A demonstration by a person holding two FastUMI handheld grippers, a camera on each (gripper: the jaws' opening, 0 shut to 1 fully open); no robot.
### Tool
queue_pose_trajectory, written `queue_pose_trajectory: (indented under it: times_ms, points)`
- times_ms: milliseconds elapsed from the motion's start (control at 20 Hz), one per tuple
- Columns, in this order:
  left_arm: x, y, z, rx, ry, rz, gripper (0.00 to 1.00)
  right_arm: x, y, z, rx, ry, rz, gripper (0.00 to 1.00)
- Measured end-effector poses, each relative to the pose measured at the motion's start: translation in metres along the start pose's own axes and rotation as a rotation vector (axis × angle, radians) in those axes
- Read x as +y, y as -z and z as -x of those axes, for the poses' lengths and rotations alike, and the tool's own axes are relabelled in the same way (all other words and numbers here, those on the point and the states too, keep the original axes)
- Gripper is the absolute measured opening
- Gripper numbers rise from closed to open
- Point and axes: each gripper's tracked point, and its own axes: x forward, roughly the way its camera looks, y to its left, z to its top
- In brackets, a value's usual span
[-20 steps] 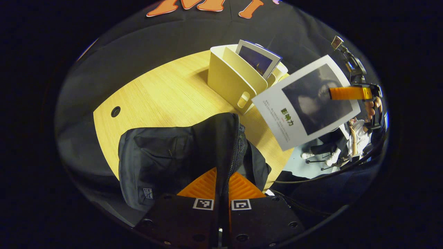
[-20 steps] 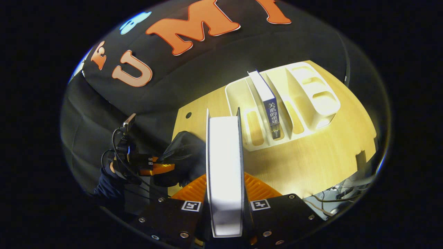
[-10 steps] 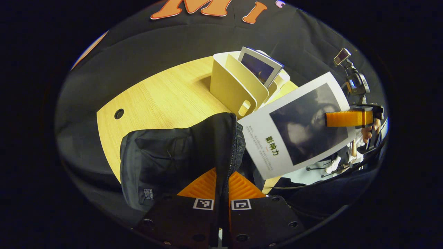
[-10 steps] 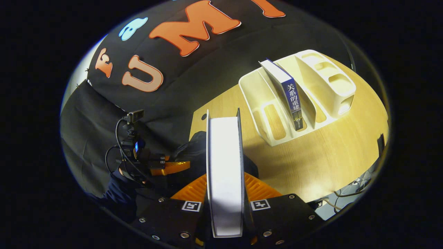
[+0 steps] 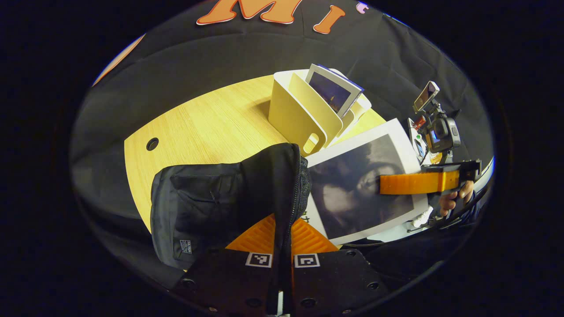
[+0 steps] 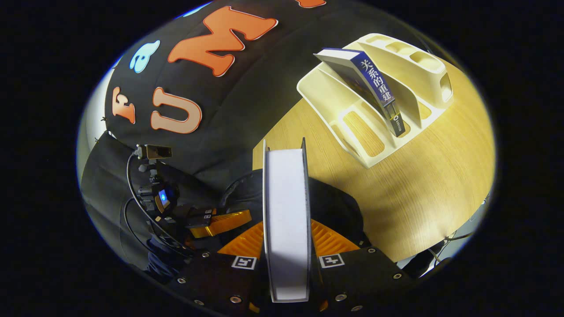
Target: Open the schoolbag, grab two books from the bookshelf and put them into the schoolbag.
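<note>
My left gripper [image 5: 282, 229] is pinched tight on the zippered edge of the black schoolbag [image 5: 211, 198], both fingers pressing the fabric and holding that flap upright. The bag sits on the wooden table [image 5: 207, 127], spreading toward nine o'clock from my grip. At three o'clock in the left gripper view, my right gripper [image 5: 387, 184] clamps a white book with a dark cover picture [image 5: 357, 189] — its lower corner sits just beside the bag's raised edge, tucked behind it.

In the right gripper view that same book [image 6: 286, 220] stands edge-on between my right fingers, both sides gripped, its pages facing me. The bag's dark opening [image 6: 335, 207] lies beneath it.

The cream bookshelf [image 5: 299, 114] stands on the table at one o'clock from the bag, well apart from my grippers. One blue-spined book [image 6: 374, 88] leans tilted in a middle slot — in the left gripper view its cover [image 5: 332, 90] pokes above the dividers.
</note>
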Motion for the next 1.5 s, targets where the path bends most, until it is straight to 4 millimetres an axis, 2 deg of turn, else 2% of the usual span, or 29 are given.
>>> queue_pose_trajectory:
  times_ms: [200, 250, 550, 850, 950, 1000, 1050, 1150, 1250, 1350, 1500]
  points:
    - [-0.005, -0.004, -0.001, -0.013, 0.008, 0.011, 0.05, 0.001, 0.014, -0.028, -0.014, -0.024, -0.036, 0.37]
    - [-0.005, -0.004, -0.002, -0.019, 0.009, 0.012, 0.07, 0.001, 0.019, -0.029, -0.012, -0.028, -0.047, 0.37]
    - [-0.015, -0.003, -0.003, -0.04, 0.018, 0.022, 0.05, 0.008, 0.051, -0.078, 0.004, -0.063, -0.113, 0.36]
    - [-0.015, -0.001, -0.004, -0.042, 0.014, 0.029, 0.04, 0.013, 0.043, -0.107, -0.032, -0.109, -0.136, 0.36]
    - [-0.014, -0.003, -0.005, -0.042, 0.011, 0.038, 0.05, 0.012, 0.044, -0.112, -0.036, -0.123, -0.157, 0.36]
    - [-0.013, -0.007, -0.006, -0.048, 0.004, 0.04, 0.05, 0.012, 0.043, -0.109, -0.04, -0.125, -0.176, 0.37]
    - [-0.008, -0.011, -0.006, -0.06, -0.006, 0.054, 0.05, 0.008, 0.034, -0.103, -0.099, -0.114, -0.199, 0.37]
    - [-0.011, -0.015, -0.008, -0.075, 0.013, 0.097, 0.07, 0.0, 0.019, -0.096, -0.144, -0.109, -0.205, 0.37]
    - [-0.013, -0.017, -0.008, -0.081, 0.023, 0.105, 0.05, 0.002, 0.011, -0.094, -0.191, -0.13, -0.244, 0.37]
    - [-0.016, -0.02, -0.01, -0.077, 0.022, 0.084, 0.05, 0.003, 0.014, -0.095, -0.188, -0.136, -0.231, 0.36]
    - [-0.025, -0.025, -0.014, -0.071, 0.03, 0.073, 0.05, 0.006, 0.021, -0.109, -0.179, -0.131, -0.212, 0.37]
